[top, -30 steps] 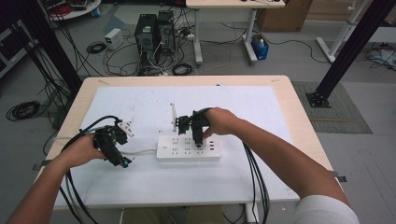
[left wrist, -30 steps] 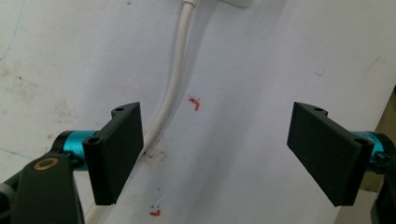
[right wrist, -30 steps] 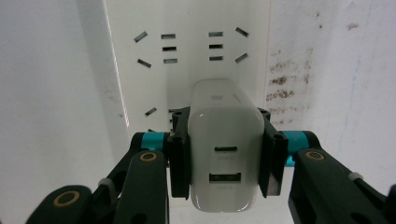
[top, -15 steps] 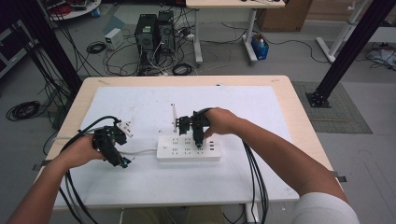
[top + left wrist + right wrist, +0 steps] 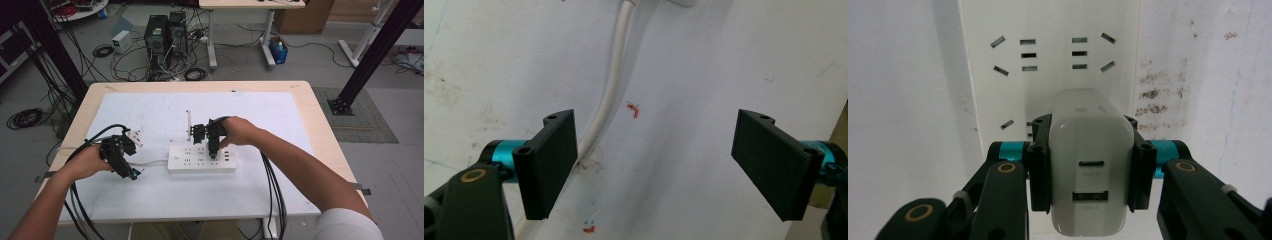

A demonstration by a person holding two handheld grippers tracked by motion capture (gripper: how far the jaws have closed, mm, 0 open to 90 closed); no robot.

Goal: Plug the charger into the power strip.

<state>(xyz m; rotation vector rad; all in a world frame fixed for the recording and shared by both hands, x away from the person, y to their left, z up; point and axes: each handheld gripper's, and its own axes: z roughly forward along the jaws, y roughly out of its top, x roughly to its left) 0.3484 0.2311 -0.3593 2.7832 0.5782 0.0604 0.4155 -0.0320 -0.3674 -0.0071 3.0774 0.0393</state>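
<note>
While my right gripper clamps a white charger over the power strip, my left gripper gapes wide, holding nothing, above the strip's white cord on the table.

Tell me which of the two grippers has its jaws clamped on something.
The right gripper: its jaws pinch a white charger over the power strip. The left gripper stands open above the cable.
</note>
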